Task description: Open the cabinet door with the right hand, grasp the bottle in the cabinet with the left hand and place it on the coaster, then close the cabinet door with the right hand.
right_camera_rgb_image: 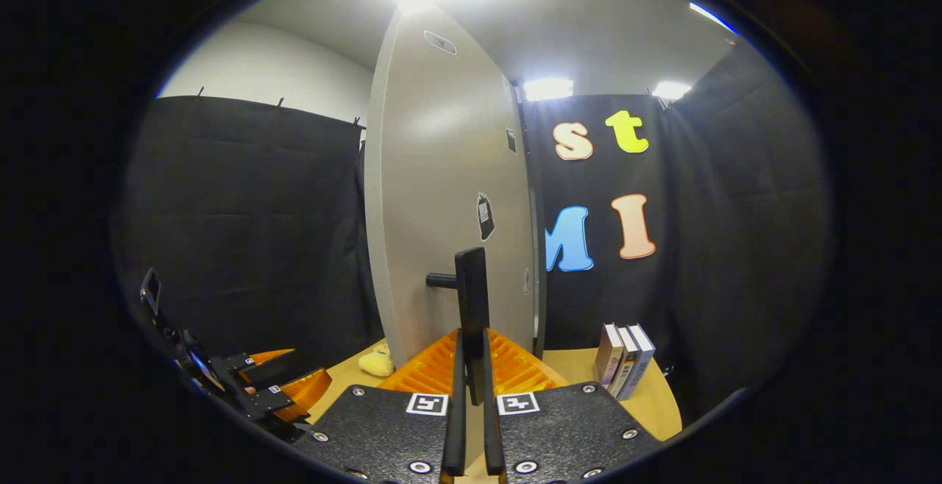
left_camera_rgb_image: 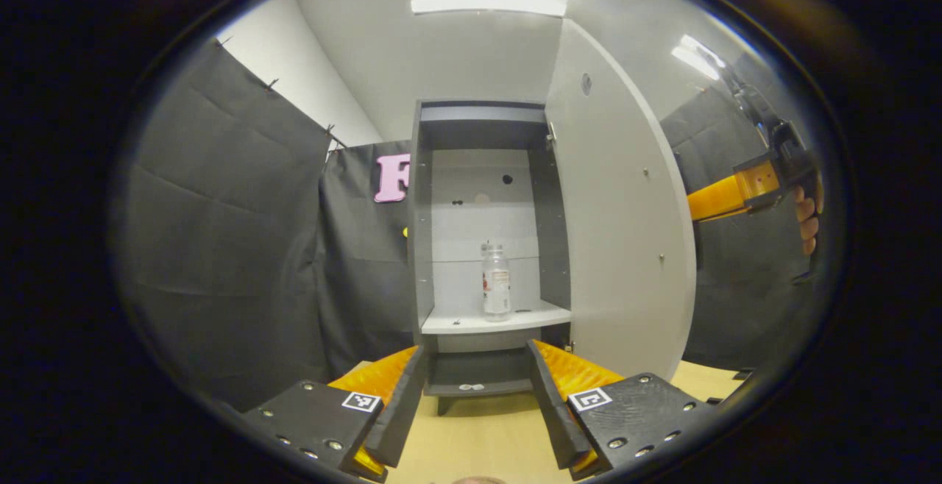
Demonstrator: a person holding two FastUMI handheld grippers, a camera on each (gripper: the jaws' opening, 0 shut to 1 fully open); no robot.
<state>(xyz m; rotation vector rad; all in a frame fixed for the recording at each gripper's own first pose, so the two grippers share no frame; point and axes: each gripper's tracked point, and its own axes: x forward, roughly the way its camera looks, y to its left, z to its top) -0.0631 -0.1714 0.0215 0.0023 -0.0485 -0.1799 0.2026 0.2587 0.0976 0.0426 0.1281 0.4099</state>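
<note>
Left gripper view
Cabinet [left_camera_rgb_image: 489, 248]: stands on the table, door [left_camera_rgb_image: 618, 234] swung wide to the right, inside open to me.
Bottle [left_camera_rgb_image: 496, 280]: clear, capped, upright on the middle shelf [left_camera_rgb_image: 471, 320], toward its front edge, nothing beside it.
Left gripper [left_camera_rgb_image: 475, 396]: my own fingers spread wide and empty, aimed at the cabinet front, well short of the bottle.
Right gripper [left_camera_rgb_image: 725, 197]: far off past the door's edge, a hand [left_camera_rgb_image: 808, 219] on its grip; its fingertips are hidden by the door.
Table [left_camera_rgb_image: 500, 436]: pale wood, bare between my fingers.

Right gripper view
Handle [right_camera_rgb_image: 471, 300]: dark upright bar on a short peg off the door's outer face.
Right gripper: fingers drawn narrow with the bar standing between them; I judge both press on it.
Left gripper, as seen here: low at the left, fingers apart.
Books [right_camera_rgb_image: 624, 359]: three, standing upright on the table right of the door.
Yellow object [right_camera_rgb_image: 377, 360]: soft-looking, on the table by the door's foot; I cannot tell what it is.
Room: black cloth walls, white ceiling with bright lamps.

Step
In hand: door looks fully open, so opening is done; reaching for the bottle is next.
Next move: I'd run the left gripper forward and up to shelf height, straddle the bottle's body, then close.
Coaster: not located yet.
</note>
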